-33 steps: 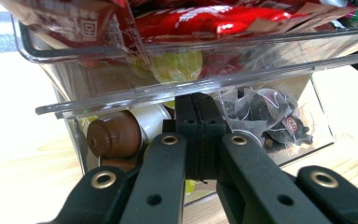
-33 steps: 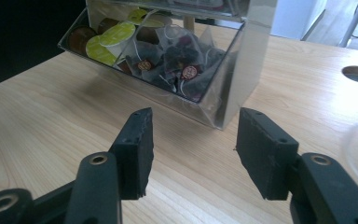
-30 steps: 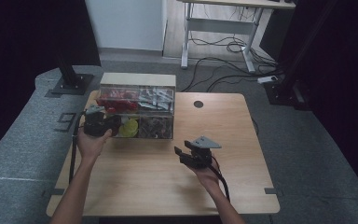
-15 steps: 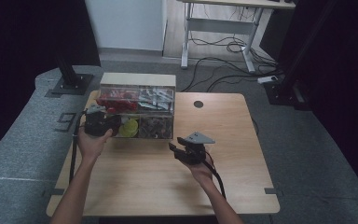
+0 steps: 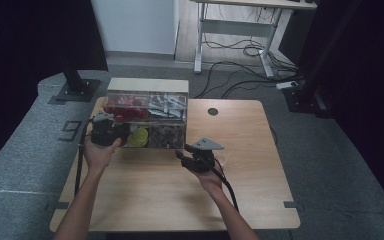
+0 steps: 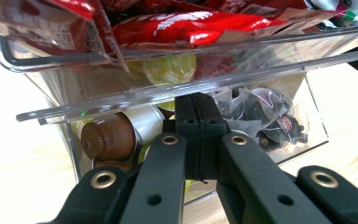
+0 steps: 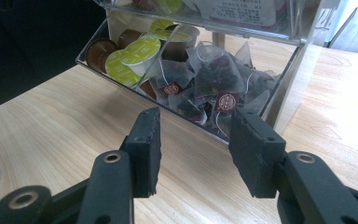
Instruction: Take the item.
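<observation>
A clear organizer (image 5: 147, 90) with a wooden lid stands at the back left of the table. Its lower bin (image 7: 98, 65) is tilted out, holding green-lidded capsules (image 7: 142, 51), brown capsules (image 6: 107, 137) and pyramid tea bags (image 7: 209, 79). Red packets (image 6: 191, 25) fill the upper bin. My left gripper (image 5: 121, 135) (image 6: 199, 100) is shut, its tips against the clear rim of the lower bin; I cannot tell whether it pinches the rim. My right gripper (image 5: 184, 152) (image 7: 196, 116) is open just before the tea bags. Its jaws have just been closing a little, with nothing between them.
The wooden table (image 5: 240, 130) has a round cable hole (image 5: 213, 111) at the back right. A desk frame with cables (image 5: 240, 47) stands on the grey floor behind. Bare wood lies in front of and to the right of the organizer.
My right gripper has moved left and toward the organizer's lower bin. The left gripper has stayed at the bin's rim.
</observation>
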Tool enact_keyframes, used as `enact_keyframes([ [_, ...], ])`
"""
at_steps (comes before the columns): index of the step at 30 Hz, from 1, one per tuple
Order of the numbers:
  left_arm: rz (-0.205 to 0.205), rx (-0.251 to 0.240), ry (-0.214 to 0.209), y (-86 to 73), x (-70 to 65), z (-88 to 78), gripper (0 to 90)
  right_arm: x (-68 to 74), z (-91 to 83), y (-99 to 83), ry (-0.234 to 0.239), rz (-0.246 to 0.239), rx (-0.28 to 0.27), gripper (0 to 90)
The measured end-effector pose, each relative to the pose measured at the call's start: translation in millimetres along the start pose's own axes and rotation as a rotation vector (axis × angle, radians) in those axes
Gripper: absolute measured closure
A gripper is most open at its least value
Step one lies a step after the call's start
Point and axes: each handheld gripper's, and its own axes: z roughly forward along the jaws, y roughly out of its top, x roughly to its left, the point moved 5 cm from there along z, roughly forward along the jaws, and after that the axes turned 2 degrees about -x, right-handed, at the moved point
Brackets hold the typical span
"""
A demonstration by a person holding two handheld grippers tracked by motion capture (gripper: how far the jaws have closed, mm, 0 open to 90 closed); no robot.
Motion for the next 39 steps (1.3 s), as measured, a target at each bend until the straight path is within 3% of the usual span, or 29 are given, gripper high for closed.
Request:
enact_keyframes([
  [24, 0.0, 0.002, -0.008, 0.9, -2.0, -0.5, 89.7, 10.0, 25.9, 7.4, 0.022, -0.012, 0.011, 53.6],
  [39, -0.004, 0.0, -0.016, 0.7, -3.2, 1.0, 89.5, 15.8, 33.3, 12.5, 0.032, -0.024, 0.01, 53.3],
])
